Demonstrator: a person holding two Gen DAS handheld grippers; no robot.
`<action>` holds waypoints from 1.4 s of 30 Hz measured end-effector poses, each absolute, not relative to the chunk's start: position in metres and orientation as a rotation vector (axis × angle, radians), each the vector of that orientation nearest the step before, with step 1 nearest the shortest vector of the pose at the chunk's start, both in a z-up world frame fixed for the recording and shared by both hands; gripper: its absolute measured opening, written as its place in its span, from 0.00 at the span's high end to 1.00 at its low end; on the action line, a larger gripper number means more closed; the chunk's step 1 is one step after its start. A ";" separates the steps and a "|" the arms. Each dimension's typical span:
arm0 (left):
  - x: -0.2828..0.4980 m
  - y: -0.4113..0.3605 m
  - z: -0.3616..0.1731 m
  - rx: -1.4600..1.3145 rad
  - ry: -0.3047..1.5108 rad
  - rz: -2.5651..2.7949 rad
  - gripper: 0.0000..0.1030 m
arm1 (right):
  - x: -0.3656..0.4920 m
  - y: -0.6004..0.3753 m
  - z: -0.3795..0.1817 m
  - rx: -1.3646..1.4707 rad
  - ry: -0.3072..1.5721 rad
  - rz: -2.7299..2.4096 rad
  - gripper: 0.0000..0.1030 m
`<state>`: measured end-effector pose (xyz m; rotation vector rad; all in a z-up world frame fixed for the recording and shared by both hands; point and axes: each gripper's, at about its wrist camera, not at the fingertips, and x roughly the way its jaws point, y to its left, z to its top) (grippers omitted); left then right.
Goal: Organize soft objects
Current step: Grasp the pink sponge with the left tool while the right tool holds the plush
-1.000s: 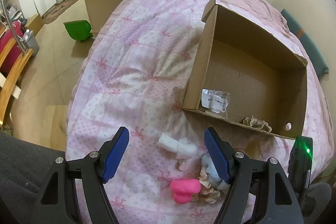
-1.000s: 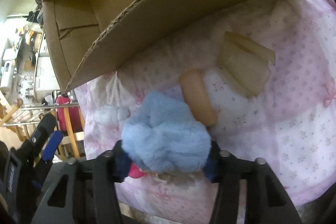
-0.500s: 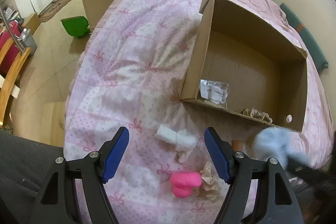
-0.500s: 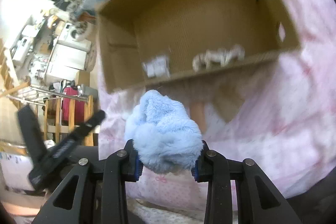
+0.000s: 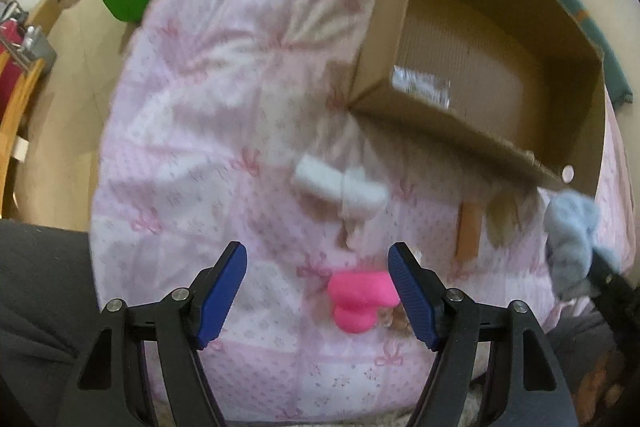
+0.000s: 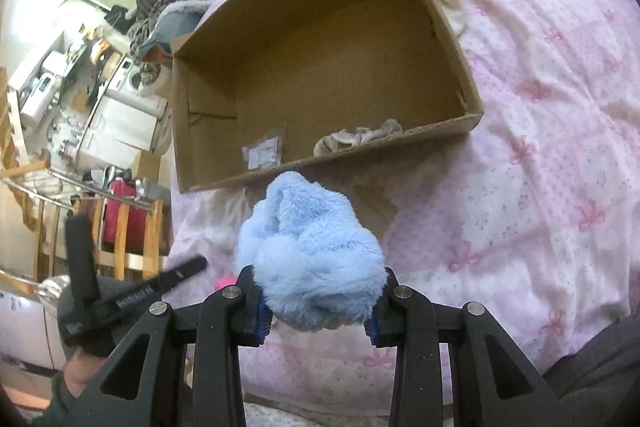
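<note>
Two tongs, one box, several soft bits on a pink quilt [image 5: 192, 131].

1. R tongs [image 6: 316, 301]: clamped on blue fluffy sock [image 6: 312, 255], jaws pressed into its lower sides so the pile bulges up betw. them. Held off the quilt, just short of box's near wall, prob. lined up for a drop inside. Sock also seen at far right of left view [image 5: 570, 239].

2. L tongs [image 5: 318, 291]: jaws wide apart, nothing gripped. Hovering low over pink toy [image 5: 358, 301], which sits betw. the blue pads, nearer the right one; contact can't tell. Judged: staged for next pick while R delivers.

3. Box [image 6: 440, 129]: cardboard, top open, lying on quilt. Contents: clear packet [image 6: 264, 151] and a crumpled beige cloth [image 6: 360, 137], both against near wall. Most of floor bare, so room for sock.

4. Still on quilt, outside box: white roll [image 5: 340, 187] ahead of L tongs; orange piece [image 5: 469, 231] and a beige item near box's front wall, blurred.

5. Status est.: early; 2 items in, sock in transit, 4 or so left.

6. Risk: sock is squashy, could snag on near wall if carried low.
</note>
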<state>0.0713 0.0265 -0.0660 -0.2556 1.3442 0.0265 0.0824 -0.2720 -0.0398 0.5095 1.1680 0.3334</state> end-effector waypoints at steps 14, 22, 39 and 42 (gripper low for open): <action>0.072 0.005 -0.112 -0.298 1.530 -0.065 0.56 | 0.083 -0.279 -0.042 0.554 1.167 0.314 0.63; 0.071 0.005 -0.095 -0.227 1.447 -0.045 0.60 | 0.085 -0.275 -0.043 0.535 1.174 0.313 0.63; 0.060 0.010 -0.044 -0.134 1.239 -0.005 0.60 | 0.085 -0.269 -0.045 0.497 1.179 0.304 0.63; 0.062 0.008 -0.043 -0.126 1.232 0.002 0.60 | 0.086 -0.268 -0.046 0.493 1.182 0.307 0.63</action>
